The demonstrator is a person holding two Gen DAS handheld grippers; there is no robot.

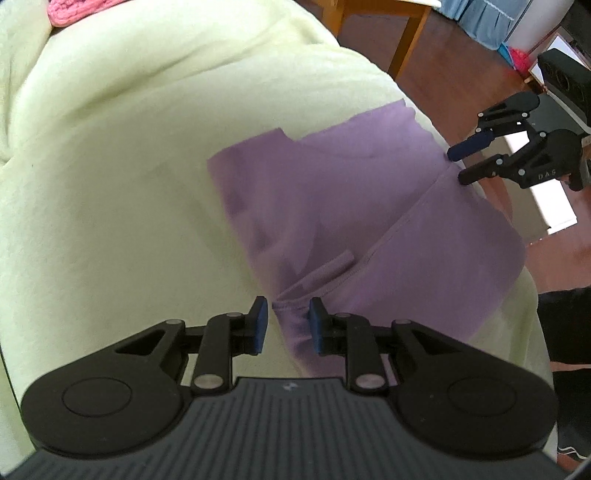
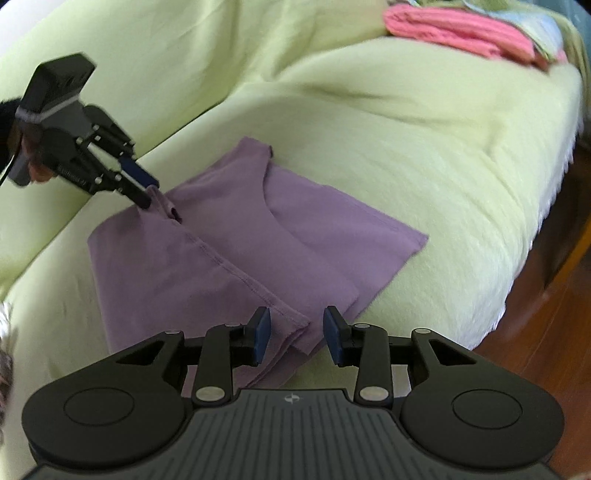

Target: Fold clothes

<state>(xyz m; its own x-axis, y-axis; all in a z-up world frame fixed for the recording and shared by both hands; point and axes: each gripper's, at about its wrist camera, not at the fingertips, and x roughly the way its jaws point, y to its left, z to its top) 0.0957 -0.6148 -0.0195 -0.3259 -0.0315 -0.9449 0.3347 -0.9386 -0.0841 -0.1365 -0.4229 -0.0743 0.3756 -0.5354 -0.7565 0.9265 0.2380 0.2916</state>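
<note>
A purple garment (image 1: 369,221) lies partly folded on a pale yellow-green cover (image 1: 129,184). A stitched hem runs across the garment between my two grippers. My left gripper (image 1: 287,325) stands open, with the near corner of the hem between its blue pads. In the right wrist view the left gripper (image 2: 146,190) sits at the far left corner of the garment (image 2: 229,251). My right gripper (image 2: 297,339) is open around the opposite hem corner, near the front edge of the cover (image 2: 424,166). Seen from the left wrist, the right gripper (image 1: 456,166) has a gap between its fingers.
Folded pink cloth (image 2: 461,33) lies at the far end of the cover, on other pale folded items. Past the cover's edge are a wooden floor (image 1: 461,85), a wooden furniture leg (image 1: 406,40) and a black box (image 1: 565,77). A person's dark-clothed leg (image 1: 569,321) stands by the cover.
</note>
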